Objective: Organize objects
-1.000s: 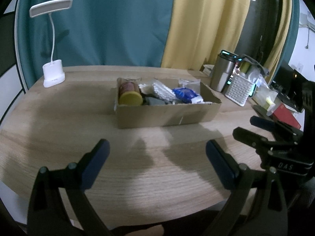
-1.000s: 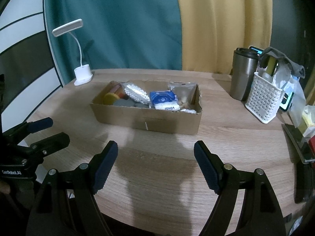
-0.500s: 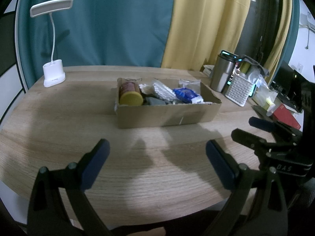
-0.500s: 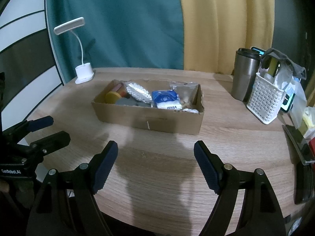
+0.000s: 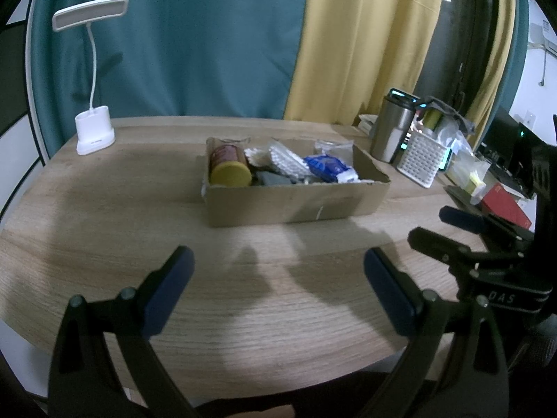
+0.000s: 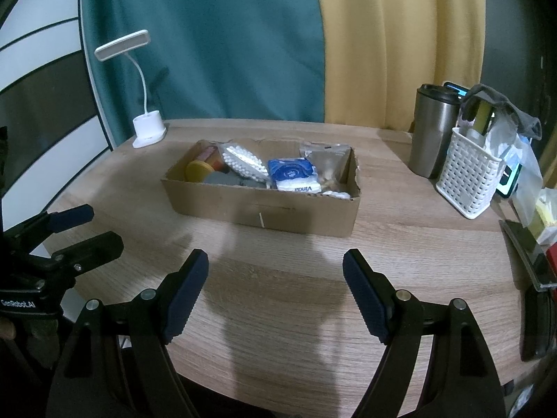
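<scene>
An open cardboard box (image 5: 296,205) (image 6: 261,209) sits mid-table. Inside lie a brown jar with a yellow lid (image 5: 229,170) (image 6: 198,170), a bag of white cotton swabs (image 5: 289,163) (image 6: 243,160), a blue tissue pack (image 5: 330,169) (image 6: 292,174), a grey object (image 5: 275,178) and a clear pouch (image 6: 325,160). My left gripper (image 5: 278,271) is open and empty, above the table in front of the box. My right gripper (image 6: 275,275) is open and empty, also short of the box. Each gripper shows at the edge of the other's view.
A white desk lamp (image 5: 94,132) (image 6: 148,129) stands at the back left. A steel tumbler (image 6: 431,132) (image 5: 391,132) and a white basket (image 6: 468,177) (image 5: 423,160) with items stand to the right. A red box (image 5: 504,205) and clutter line the right edge.
The right wrist view has shifted slightly toward the box. The left gripper has barely moved. Both grippers stay open.
</scene>
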Available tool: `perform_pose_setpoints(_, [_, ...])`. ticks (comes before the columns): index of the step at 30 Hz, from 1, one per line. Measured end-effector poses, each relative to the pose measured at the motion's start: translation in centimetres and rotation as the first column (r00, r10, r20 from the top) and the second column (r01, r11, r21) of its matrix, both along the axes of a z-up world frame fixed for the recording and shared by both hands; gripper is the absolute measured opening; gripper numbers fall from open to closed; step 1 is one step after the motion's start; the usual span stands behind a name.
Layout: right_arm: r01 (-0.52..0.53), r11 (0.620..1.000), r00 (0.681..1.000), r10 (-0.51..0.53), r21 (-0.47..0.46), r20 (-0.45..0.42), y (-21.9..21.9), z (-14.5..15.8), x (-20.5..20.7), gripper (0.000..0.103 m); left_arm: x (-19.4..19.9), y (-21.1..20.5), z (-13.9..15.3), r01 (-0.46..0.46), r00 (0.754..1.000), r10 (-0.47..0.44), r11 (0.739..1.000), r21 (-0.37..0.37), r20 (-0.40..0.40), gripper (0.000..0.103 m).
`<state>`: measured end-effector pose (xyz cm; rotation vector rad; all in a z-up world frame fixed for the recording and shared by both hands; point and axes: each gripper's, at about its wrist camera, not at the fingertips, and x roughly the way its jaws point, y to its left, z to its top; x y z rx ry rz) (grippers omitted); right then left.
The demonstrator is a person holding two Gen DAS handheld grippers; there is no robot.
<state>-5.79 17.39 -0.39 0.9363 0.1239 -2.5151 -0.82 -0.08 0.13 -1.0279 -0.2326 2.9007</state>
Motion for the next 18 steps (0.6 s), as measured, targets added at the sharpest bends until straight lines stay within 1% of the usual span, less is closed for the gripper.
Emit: perform_pose_setpoints(18, [-0.008, 1.0, 1.0, 0.008, 0.0, 0.002, -0.12, 0.03, -0.08, 0.082, 0.08, 0.03, 0.03, 0.002, 1.0, -0.002, 1.0, 0.001, 0.001, 0.099])
